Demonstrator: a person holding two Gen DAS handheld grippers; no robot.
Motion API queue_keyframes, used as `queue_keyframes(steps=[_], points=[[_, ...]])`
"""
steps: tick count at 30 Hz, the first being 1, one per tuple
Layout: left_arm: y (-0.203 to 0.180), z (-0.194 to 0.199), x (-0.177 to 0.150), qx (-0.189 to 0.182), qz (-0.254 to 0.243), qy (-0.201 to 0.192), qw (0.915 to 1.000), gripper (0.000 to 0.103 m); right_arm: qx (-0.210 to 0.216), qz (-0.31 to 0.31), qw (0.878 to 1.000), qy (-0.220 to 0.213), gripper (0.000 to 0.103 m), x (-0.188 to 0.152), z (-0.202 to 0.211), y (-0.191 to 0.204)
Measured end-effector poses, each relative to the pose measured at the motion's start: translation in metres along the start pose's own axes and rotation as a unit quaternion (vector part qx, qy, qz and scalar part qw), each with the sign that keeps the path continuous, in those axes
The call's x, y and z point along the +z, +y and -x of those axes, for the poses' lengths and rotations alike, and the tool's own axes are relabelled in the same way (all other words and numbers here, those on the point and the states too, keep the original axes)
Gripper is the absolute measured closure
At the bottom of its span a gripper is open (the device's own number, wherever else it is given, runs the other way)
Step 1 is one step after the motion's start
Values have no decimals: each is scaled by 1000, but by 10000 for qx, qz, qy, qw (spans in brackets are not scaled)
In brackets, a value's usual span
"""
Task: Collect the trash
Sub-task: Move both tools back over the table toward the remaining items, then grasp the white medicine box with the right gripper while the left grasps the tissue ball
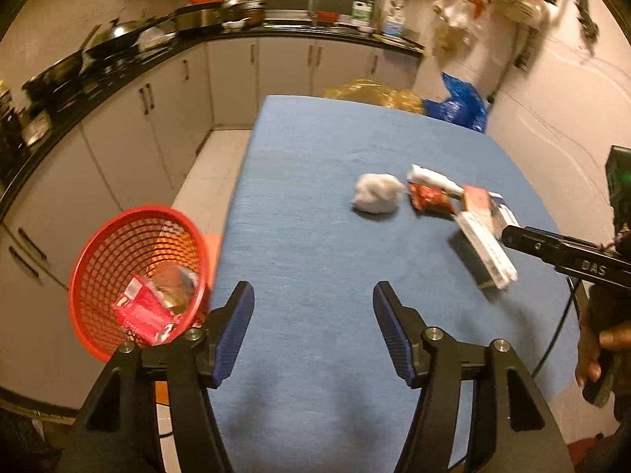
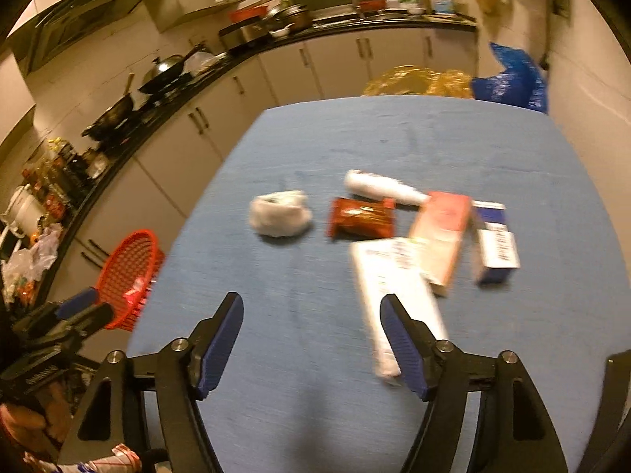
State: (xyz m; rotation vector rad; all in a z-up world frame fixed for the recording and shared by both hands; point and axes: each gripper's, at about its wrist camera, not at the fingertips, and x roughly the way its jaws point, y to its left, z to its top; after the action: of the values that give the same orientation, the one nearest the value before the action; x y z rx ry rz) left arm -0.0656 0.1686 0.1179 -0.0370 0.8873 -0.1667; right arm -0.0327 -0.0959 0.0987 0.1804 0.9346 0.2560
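On blue table, six trash items.

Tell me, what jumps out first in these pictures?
The red basket on the floor left of the table, with a red packet inside. Then the trash in the middle of the blue table: a white wad, a red wrapper and some boxes.

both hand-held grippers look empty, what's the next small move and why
Probably ease the right hand-held gripper forward and right onto the long white box. It lies nearest, partly behind the open right finger, with nothing between the pads. The red basket beside the table already holds trash.
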Motion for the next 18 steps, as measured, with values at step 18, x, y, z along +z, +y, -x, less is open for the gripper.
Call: queue_keyframes(steps=[18], points=[[-33, 14, 2, -47, -255, 157, 9995, 33, 115, 401, 9963, 753, 20, 7, -64, -50]])
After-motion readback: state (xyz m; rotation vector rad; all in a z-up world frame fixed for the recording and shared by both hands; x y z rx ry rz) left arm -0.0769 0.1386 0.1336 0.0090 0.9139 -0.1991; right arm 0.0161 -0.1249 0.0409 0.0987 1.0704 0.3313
